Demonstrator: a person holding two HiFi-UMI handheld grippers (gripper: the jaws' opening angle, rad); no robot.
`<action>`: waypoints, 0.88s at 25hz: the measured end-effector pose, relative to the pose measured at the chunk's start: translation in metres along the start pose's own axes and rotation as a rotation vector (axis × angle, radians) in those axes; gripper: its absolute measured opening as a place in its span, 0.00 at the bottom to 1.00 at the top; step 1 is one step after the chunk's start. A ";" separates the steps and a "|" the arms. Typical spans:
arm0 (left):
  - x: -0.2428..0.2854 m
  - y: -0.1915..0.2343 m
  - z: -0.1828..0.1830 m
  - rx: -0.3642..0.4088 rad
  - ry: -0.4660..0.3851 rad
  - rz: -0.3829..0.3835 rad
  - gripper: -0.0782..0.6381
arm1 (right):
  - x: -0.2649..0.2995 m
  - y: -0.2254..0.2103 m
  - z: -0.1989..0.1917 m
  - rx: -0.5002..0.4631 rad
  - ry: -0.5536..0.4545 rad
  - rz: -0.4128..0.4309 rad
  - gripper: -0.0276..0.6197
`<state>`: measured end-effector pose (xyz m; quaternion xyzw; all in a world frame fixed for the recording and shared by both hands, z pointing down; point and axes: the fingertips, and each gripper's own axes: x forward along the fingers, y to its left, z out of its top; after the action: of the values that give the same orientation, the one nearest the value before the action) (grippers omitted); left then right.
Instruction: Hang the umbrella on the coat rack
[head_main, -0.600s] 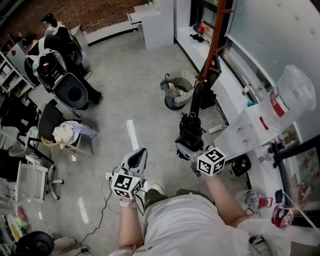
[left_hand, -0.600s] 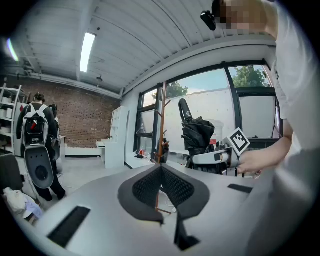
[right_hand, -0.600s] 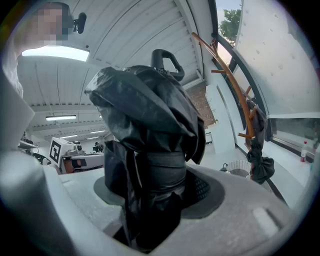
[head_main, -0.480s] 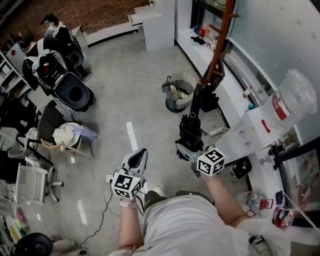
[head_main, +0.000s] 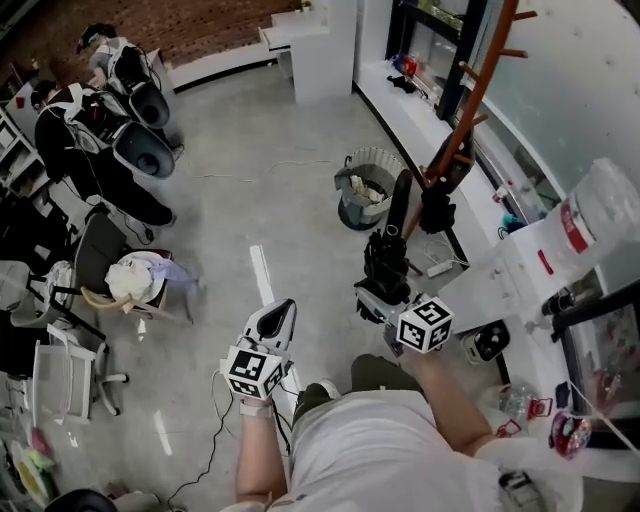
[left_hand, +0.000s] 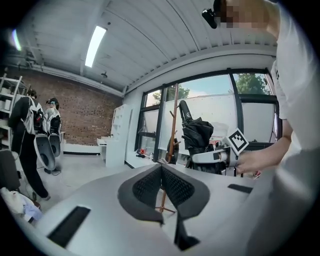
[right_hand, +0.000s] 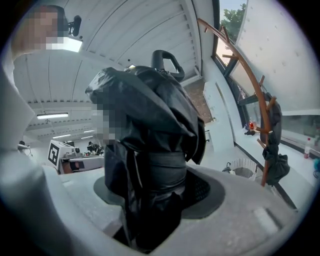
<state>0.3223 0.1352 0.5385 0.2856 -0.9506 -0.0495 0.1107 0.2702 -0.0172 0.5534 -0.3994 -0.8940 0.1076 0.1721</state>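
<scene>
A folded black umbrella (head_main: 388, 250) stands almost upright in my right gripper (head_main: 385, 292), which is shut on its wrapped lower part (right_hand: 150, 170). Its loop handle (right_hand: 167, 60) points up. The orange-brown coat rack (head_main: 470, 110) stands just right of and beyond the umbrella, with bare pegs (right_hand: 260, 82) up its pole. A dark item (head_main: 437, 210) hangs low on the rack. My left gripper (head_main: 278, 312) is held out to the left over the floor, shut and empty; its pads (left_hand: 170, 187) meet at the tip. The left gripper view shows the umbrella (left_hand: 196, 132) and the rack (left_hand: 173, 125) side by side.
A mesh waste bin (head_main: 364, 188) stands on the floor left of the rack's foot. A white counter (head_main: 520, 265) with a large water bottle (head_main: 600, 205) is at the right. Chairs (head_main: 110, 250) and dark suits on stands (head_main: 130, 110) fill the left side. A cable (head_main: 215, 430) trails near my feet.
The head view has swung so that more of the rack's upper pegs show. The umbrella's top now lies left of the pole instead of over it. Both grippers keep their states.
</scene>
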 end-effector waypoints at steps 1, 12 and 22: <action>0.003 0.003 -0.001 -0.006 0.000 -0.004 0.11 | 0.004 -0.004 0.000 0.004 0.004 -0.009 0.46; 0.076 0.074 -0.003 -0.034 0.051 0.014 0.11 | 0.095 -0.079 0.031 0.050 0.010 -0.023 0.46; 0.239 0.160 0.051 -0.022 0.057 -0.021 0.11 | 0.190 -0.206 0.098 0.056 -0.001 -0.055 0.46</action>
<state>0.0311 0.1377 0.5573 0.2955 -0.9435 -0.0528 0.1403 -0.0258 -0.0154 0.5734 -0.3698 -0.9013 0.1282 0.1856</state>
